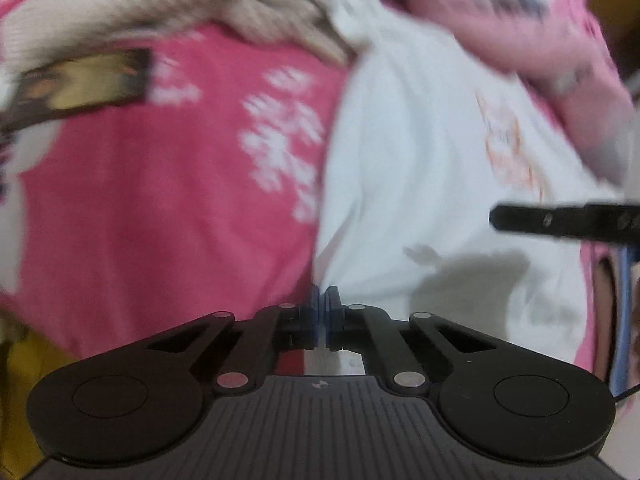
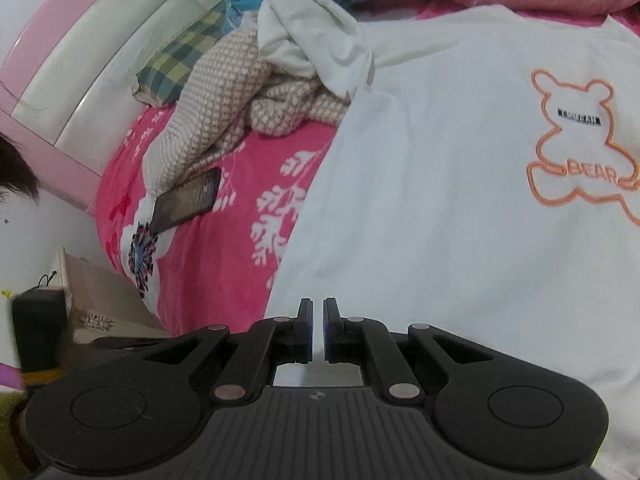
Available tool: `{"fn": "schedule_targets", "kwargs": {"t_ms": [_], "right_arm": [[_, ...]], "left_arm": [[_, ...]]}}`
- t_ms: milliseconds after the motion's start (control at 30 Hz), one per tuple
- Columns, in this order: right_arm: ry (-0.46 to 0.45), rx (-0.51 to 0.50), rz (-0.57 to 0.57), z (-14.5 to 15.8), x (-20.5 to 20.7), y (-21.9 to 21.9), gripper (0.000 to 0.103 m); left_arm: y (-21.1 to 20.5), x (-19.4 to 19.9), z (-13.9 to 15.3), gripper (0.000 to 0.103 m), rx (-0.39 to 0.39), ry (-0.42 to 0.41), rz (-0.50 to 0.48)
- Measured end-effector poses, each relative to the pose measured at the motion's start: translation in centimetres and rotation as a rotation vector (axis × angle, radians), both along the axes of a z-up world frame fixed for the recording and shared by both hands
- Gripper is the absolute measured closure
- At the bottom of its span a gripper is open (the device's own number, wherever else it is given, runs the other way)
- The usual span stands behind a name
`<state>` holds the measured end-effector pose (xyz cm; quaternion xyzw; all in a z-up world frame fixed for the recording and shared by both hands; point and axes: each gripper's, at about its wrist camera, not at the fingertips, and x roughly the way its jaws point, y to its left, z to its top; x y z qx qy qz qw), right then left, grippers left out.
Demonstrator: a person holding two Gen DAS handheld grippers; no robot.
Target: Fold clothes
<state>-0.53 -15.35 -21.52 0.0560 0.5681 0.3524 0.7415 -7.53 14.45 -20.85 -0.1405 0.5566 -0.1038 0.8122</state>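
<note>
White shirt (image 2: 440,160) spread on bed (image 2: 200,240); left gripper (image 1: 321,300) jaws pinched on shirt's edge; right gripper (image 2: 315,312) jaws nearly together, nothing seen held, shirt just ahead.

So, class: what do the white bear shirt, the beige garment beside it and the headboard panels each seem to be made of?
White bear shirt: soft matte knit, probably cotton jersey; smooth with gentle folds, orange outline looks stitched or printed.
Beige garment: chunky knit, likely wool or acrylic; a clear woven-looking texture.
Headboard: glossy padded panels, perhaps faux leather; shiny with seams.
</note>
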Motion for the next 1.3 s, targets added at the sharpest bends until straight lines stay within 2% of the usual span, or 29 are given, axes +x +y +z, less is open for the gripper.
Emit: {"fn": "schedule_targets", "kwargs": {"t_ms": [67,267,367,567,667,733,900,1033,1133,1233,1267,1300], "right_arm": [[-0.008,0.003,-0.006,0.0,0.6,0.0,0.097],[-0.040,-0.030,-0.053,-0.7,4.1,1.8,0.097],[-0.102,-0.031,-0.042,-0.5,6.5,3.9,0.097],[-0.236,-0.123,0.060,-2.0,10.0,10.1,0.097],[-0.221,-0.183,0.112,-3.8,10.9,12.5,0.097],[-0.170,-0.207,0.137,-5.5,11.5,13.6,0.098],[-0.145,-0.145,0.116,-7.2,12.2,14.7,0.103],[-0.157,-0.034,0.078,-6.0,12.0,14.5,0.103],[-0.197,-0.036,0.083,-5.0,11.7,14.9,0.103],[-0.167,-0.011,0.068,-3.8,11.2,13.3,0.103],[-0.156,-0.003,0.062,-3.4,11.1,12.7,0.103],[-0.132,-0.003,0.061,-3.2,10.8,12.0,0.103]], "left_arm": [[1.2,-0.7,0.7,0.102,-0.013,-0.009,0.057],[2.3,-2.4,-2.1,0.102,-0.071,0.066,0.138],[2.0,-2.7,-2.1,0.101,-0.055,0.038,0.108],[2.8,-3.0,-2.4,0.101,-0.092,0.047,0.141],[3.1,-3.3,-2.2,0.101,-0.104,0.036,0.140],[3.3,-3.5,-2.0,0.101,-0.111,0.027,0.135],[4.6,-3.9,-2.1,0.102,-0.146,0.033,0.173],[6.1,-4.3,-2.3,0.103,-0.167,0.059,0.225],[7.5,-4.2,-2.2,0.103,-0.206,0.066,0.224],[8.5,-4.0,-1.5,0.103,-0.226,0.050,0.218],[8.7,-3.7,-1.3,0.101,-0.239,0.047,0.212],[8.8,-3.5,-1.2,0.095,-0.253,0.044,0.205]]}}
